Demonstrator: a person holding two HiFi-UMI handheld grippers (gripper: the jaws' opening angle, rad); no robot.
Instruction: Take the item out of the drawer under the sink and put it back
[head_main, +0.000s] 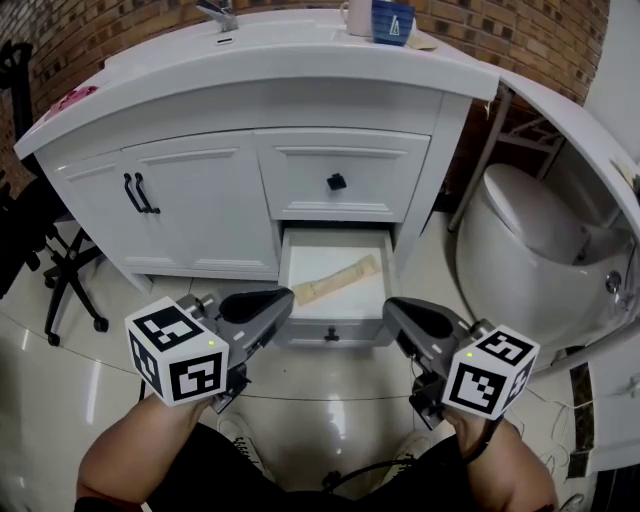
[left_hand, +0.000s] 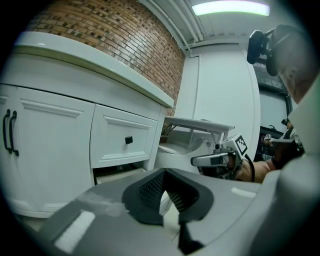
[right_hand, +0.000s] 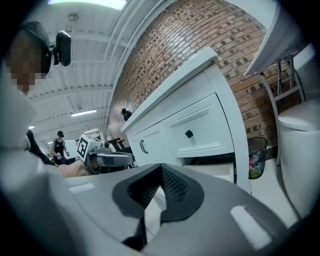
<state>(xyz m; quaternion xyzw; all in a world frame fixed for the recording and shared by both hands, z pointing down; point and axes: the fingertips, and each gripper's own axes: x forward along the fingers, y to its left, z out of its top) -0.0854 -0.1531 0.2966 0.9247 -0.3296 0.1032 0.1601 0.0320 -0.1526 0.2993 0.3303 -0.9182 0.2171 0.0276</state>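
**Beige flat strip (head_main: 337, 281) lies in the open drawer; both my tongs are closed and empty**

Pale beige and long, the strip rests slantwise on the white floor of the pulled-out bottom drawer (head_main: 300, 262). One end is near the drawer's front left, the other toward its back right. Nothing touches it.

My left gripper (head_main: 284, 304) hovers just in front of the drawer's front left corner, and my right gripper (head_main: 393, 309) hovers at its front right corner, the strip lying between and beyond them. In the left gripper view, the dark ribbed pads (left_hand: 152, 187) meet at their tips with nothing between them. The right gripper view shows the same: jaws pressed together, holding nothing.

Above the open drawer sits a closed white drawer with a black knob (head_main: 336, 181), and left of that a pair of white cabinet doors with black handles (head_main: 140, 193). A dark blue mug (head_main: 392, 20) stands on the white countertop (head_main: 300, 55). A white toilet (head_main: 515, 235) stands to the right, a black office chair (head_main: 55, 270) to the left, on glossy pale floor tiles (head_main: 330, 400).
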